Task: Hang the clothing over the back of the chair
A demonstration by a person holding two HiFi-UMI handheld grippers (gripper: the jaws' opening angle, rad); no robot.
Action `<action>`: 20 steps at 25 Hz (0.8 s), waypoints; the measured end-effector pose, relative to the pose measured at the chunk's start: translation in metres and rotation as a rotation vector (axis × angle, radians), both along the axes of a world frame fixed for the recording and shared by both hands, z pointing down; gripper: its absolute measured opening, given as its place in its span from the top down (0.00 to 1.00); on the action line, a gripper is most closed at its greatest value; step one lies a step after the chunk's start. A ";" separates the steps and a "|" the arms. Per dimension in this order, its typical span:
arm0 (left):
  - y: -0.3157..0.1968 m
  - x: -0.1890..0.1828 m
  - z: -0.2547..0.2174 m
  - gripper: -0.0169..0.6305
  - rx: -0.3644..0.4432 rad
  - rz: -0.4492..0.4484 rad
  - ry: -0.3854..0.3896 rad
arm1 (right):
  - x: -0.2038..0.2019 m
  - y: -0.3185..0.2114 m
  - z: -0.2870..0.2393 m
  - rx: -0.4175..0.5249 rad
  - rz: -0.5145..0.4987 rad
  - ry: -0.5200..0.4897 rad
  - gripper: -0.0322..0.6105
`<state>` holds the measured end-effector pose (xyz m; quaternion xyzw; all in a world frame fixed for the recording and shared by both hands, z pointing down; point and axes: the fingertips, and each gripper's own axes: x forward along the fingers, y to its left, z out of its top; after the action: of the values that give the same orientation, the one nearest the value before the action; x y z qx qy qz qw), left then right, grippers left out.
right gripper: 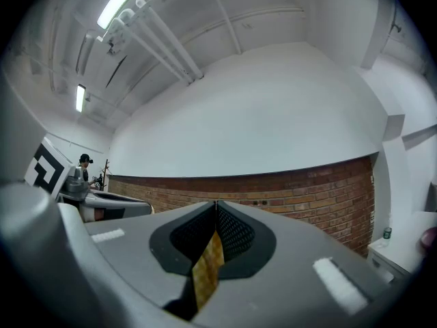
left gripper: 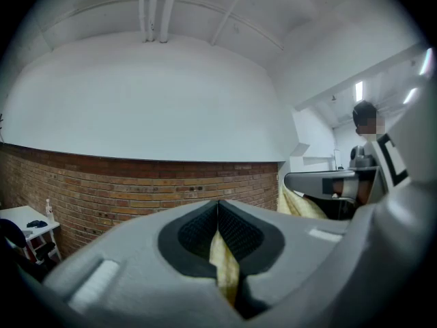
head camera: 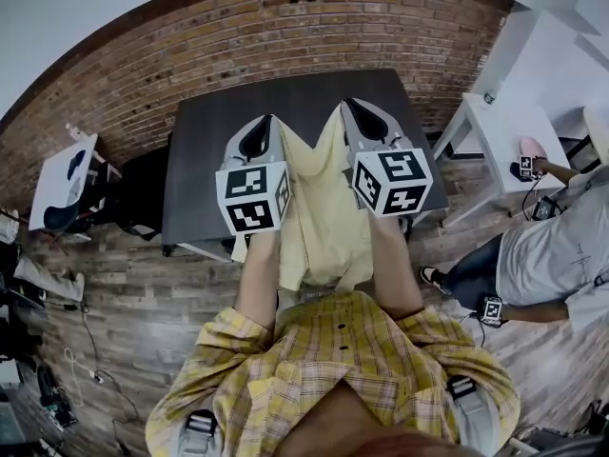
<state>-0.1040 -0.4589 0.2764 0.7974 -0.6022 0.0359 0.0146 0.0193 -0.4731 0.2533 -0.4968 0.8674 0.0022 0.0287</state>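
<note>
A pale yellow garment [head camera: 324, 208] hangs between my two grippers, held up in front of me above a dark table [head camera: 205, 160]. My left gripper [head camera: 259, 133] is shut on the garment's left edge, and yellow cloth [left gripper: 225, 265] shows pinched between its jaws. My right gripper [head camera: 363, 117] is shut on the right edge, with a strip of yellow checked cloth [right gripper: 208, 268] between its jaws. Both gripper views point up at a white wall and brick band. No chair back shows clearly in any view.
A white side table [head camera: 62, 184] with dark items stands at the left, and a white desk [head camera: 509, 127] at the right. A person [head camera: 552, 260] crouches at the right on the wood floor. Cables [head camera: 81, 360] lie at the lower left. A brick wall [head camera: 285, 22] runs behind the table.
</note>
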 end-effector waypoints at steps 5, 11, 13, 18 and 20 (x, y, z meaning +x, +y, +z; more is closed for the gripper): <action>-0.011 0.000 0.013 0.97 -0.032 0.011 0.002 | -0.005 -0.011 0.012 -0.029 -0.003 0.012 0.93; -0.016 0.005 0.024 0.97 -0.054 0.018 -0.001 | -0.004 -0.016 0.028 -0.063 -0.003 0.017 0.93; -0.018 0.005 0.027 0.97 -0.059 0.018 0.001 | -0.004 -0.018 0.032 -0.070 -0.003 0.020 0.93; -0.019 0.007 0.035 0.97 -0.075 0.027 -0.001 | -0.005 -0.019 0.042 -0.092 -0.001 0.026 0.93; -0.020 0.008 0.036 0.97 -0.079 0.033 -0.001 | -0.006 -0.020 0.046 -0.099 -0.003 0.028 0.93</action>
<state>-0.0958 -0.4788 0.3128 0.8060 -0.5871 0.0601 0.0453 0.0129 -0.4932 0.2990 -0.4960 0.8676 -0.0341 -0.0080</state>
